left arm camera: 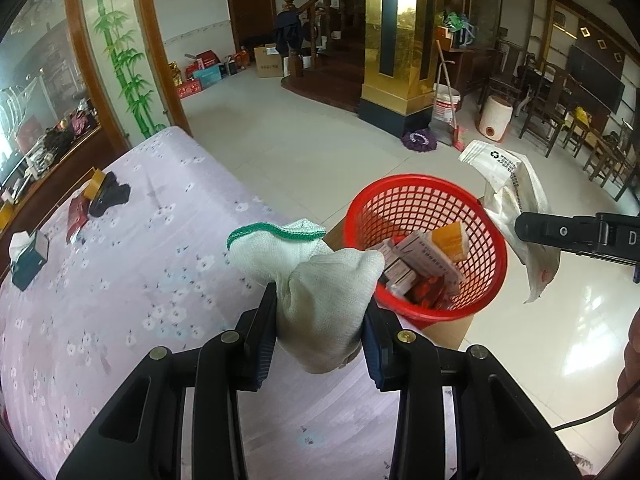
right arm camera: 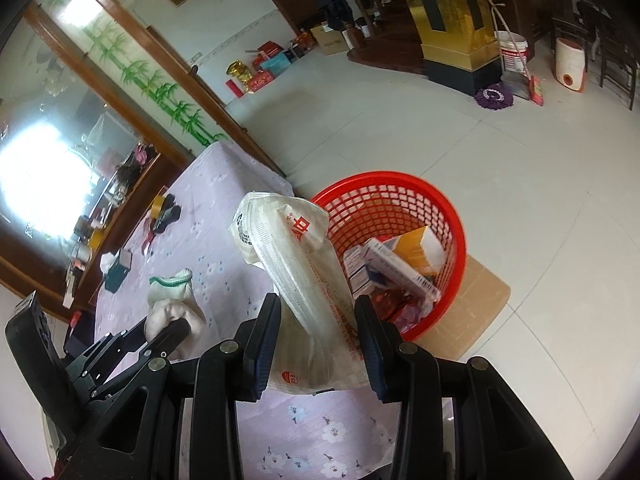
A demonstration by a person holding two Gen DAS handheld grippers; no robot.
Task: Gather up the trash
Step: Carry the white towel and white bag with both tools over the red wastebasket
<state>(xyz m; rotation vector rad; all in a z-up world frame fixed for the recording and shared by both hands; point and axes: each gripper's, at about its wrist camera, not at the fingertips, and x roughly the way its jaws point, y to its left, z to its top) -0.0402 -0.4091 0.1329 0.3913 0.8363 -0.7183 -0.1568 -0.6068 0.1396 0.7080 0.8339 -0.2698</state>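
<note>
**A:** While both grippers carried a load, the basket [left arm camera: 424, 248] already had boxes [left arm camera: 424, 260] and red wrappers in it, so part of the job was done. It stood on a flat piece of cardboard [right arm camera: 480, 304] on the floor, just beside the bed [left arm camera: 132, 248].

**B:** And neither load was dropped yet. The left gripper [left arm camera: 320, 312] was clamped nearly shut on a white glove [left arm camera: 320, 280], held just short of the rim, over the bed's edge.

**A:** The right gripper [right arm camera: 318, 340] was pinched on a crumpled white bag [right arm camera: 304, 264], jaws a little wider. From the left camera the bag [left arm camera: 516, 216] hung by the rim's far side, near it but not inside.

**B:** Both tools tilted steeply down, side by side, aimed at the basket.

**A:** What was left, I judged: two releases, then the bed. A tape roll [left arm camera: 96, 182], a dark cloth [left arm camera: 110, 198], a red packet [left arm camera: 78, 214] and a tissue box [left arm camera: 30, 258] lay on it, well apart from the basket. Which of those counted as trash, I couldn't tell.
</note>
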